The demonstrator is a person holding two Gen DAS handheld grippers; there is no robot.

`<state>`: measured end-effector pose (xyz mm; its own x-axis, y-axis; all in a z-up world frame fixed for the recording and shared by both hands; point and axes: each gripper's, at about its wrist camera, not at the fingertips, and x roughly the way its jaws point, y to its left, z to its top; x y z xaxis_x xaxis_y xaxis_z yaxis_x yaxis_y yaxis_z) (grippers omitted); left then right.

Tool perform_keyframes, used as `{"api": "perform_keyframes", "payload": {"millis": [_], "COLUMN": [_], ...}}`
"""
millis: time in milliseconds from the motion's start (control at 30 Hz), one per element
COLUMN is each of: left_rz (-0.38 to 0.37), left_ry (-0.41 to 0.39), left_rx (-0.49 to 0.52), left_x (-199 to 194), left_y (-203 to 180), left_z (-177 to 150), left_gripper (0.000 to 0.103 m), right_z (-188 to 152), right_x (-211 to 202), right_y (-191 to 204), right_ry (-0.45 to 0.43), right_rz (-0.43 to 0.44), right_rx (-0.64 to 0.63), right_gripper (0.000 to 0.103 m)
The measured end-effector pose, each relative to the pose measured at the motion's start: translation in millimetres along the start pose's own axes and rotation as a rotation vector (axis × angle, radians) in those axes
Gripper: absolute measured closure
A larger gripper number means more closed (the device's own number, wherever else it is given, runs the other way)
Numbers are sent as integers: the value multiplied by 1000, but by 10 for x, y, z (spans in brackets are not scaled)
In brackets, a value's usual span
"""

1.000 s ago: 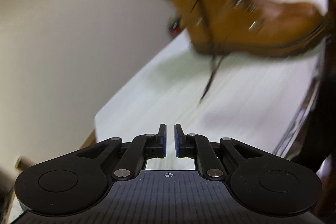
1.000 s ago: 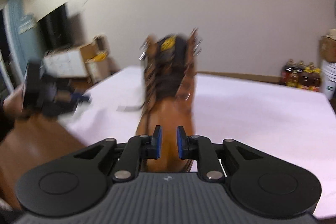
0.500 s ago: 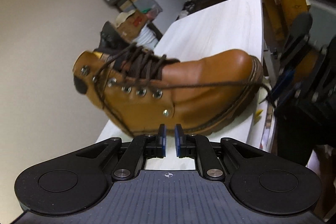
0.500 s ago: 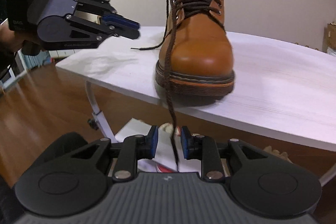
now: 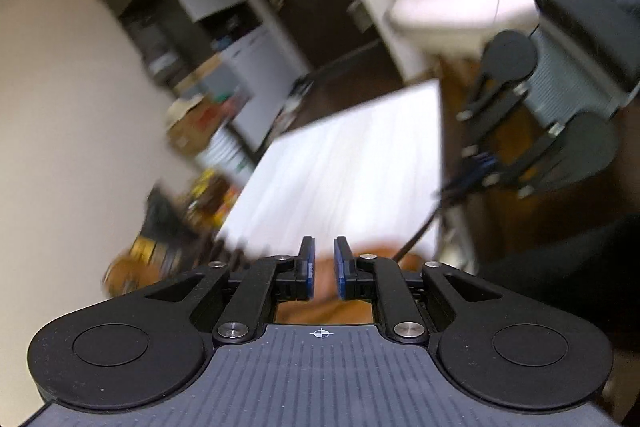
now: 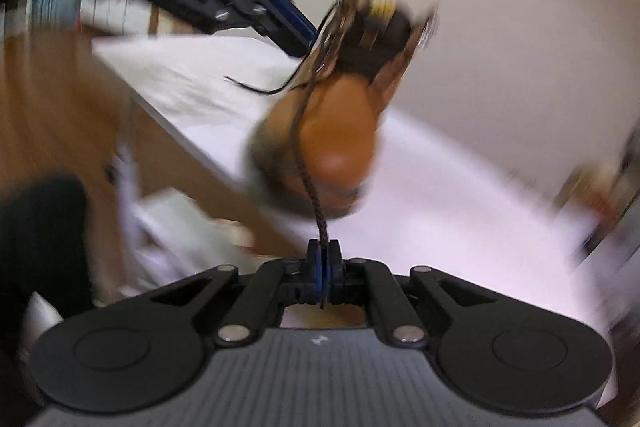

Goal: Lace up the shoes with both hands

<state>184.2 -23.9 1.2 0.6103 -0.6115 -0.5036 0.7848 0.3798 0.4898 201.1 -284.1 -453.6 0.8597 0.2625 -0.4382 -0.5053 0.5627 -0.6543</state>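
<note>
Brown lace (image 6: 306,163), clamped taut in the right gripper (image 6: 323,259) jaws, tensions the boot (image 6: 332,123) on the tabletop (image 6: 460,211) edge; left gripper (image 5: 323,263) jaws hover narrowly parted, empty.

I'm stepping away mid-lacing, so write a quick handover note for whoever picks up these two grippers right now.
Right gripper: shut on the brown lace, which runs taut up to the boot's eyelets.
Left gripper: open, holding nothing, hovering near the boot's top.
Boot: on the white table near its edge, toe toward the right gripper. The other lace end lies loose on the table beside it.
Done: one lace end grasped. Lower lacing is too blurred to judge.
Left: pick up the loose end, lace what remains, tie.
</note>
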Motion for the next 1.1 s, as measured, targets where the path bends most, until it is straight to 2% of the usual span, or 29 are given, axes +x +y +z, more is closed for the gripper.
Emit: {"api": "perform_keyframes", "payload": {"millis": [100, 200, 367, 400, 433, 467, 600, 667, 700, 867, 967, 1033, 1100], "left_rz": [-62, -98, -76, -70, -64, -58, 1, 48, 77, 188, 259, 298, 333], "left_ry": [-30, -19, 16, 15, 14, 16, -8, -18, -20, -10, -16, -28, -42], "left_rx": [46, 104, 161, 153, 145, 124, 14, -45, -64, -121, -160, -185, -205], "left_x": [76, 183, 394, 429, 465, 492, 471, 358, 292, 29, -162, -286, -404], "left_y": [-58, -144, -259, -254, -250, -243, -74, 49, 99, 242, 292, 311, 307], "left_z": [188, 277, 308, 304, 300, 294, 206, 129, 86, -77, -149, -180, -192], "left_gripper": [85, 85, 85, 86, 97, 99, 100, 100, 100, 100, 100, 100, 100], "right_z": [66, 90, 129, 136, 144, 152, 183, 177, 170, 124, 116, 99, 111], "right_x": [-72, -74, -76, -76, -77, -77, -79, -59, -37, 347, 550, 605, 650], "right_y": [-72, -91, -122, -128, -134, -140, -165, -194, -211, -355, -473, -519, -519], "right_ry": [-43, -56, -77, -81, -86, -90, -107, -103, -99, -40, -31, -29, -26], "right_rz": [-87, -107, -141, -147, -154, -161, -188, -192, -170, 126, 229, 291, 319], "right_rx": [-149, -171, -206, -213, -220, -227, -255, -213, -179, 91, 189, 224, 235], "right_gripper": [100, 100, 100, 100, 100, 100, 97, 88, 87, 89, 89, 100, 100]}}
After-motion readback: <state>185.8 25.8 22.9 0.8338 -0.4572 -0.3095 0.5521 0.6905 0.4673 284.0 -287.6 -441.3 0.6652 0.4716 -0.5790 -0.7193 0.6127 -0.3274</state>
